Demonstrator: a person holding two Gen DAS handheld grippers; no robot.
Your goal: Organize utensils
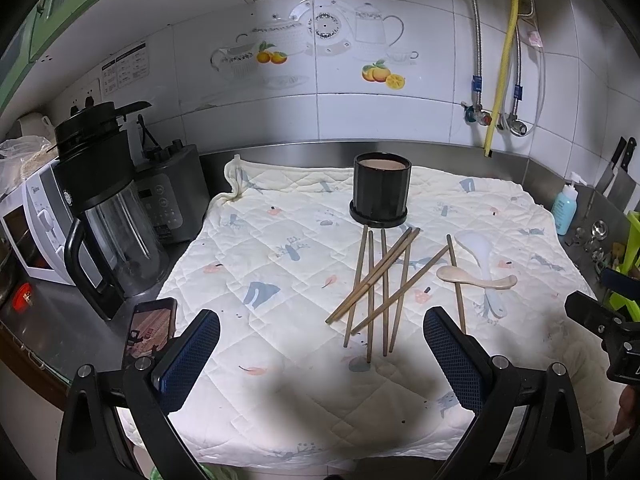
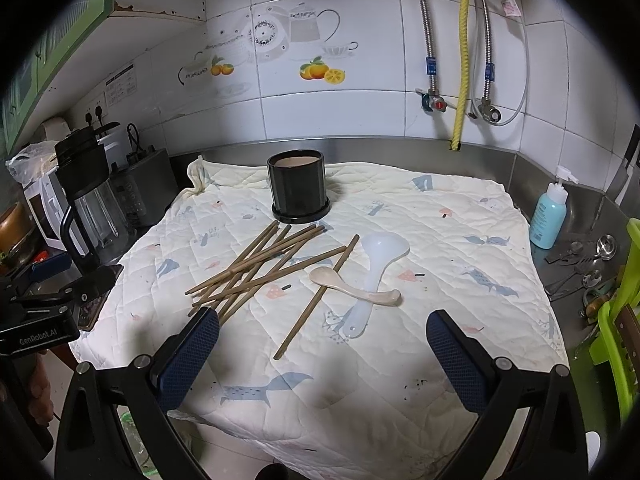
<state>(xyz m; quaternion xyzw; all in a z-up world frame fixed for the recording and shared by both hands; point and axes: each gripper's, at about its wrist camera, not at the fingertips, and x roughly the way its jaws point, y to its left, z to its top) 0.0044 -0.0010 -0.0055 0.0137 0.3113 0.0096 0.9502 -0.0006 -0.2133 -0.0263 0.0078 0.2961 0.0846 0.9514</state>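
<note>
- The job looks barely begun: no utensil stands in the black holder [image 1: 380, 190], which sits upright near the back of the quilted cloth [image 1: 280, 240] on the counter [image 1: 48, 320].
- The left tongs [image 1: 322, 356] hang wide open over the near part of the cloth, gripping nothing; the right tongs [image 2: 323, 356] are likewise spread apart and empty.
- Count: eight chopsticks [image 1: 376, 280], as far as I can tell — seven in a crossed heap in front of the holder and one lying apart beside the spoons; two spoons; one holder.
- The white rice paddle [image 2: 374, 276] lies to the right of the sticks, and the cream spoon [image 2: 352, 286] lies across its handle, touching it.
- Next move, in my judgement: lower one pair of tongs onto a single outlying chopstick, or onto the cream spoon lying on top, close on it, and carry it to the holder's mouth.
- The crossed sticks call for care, since lifting one may drag its neighbours.
</note>
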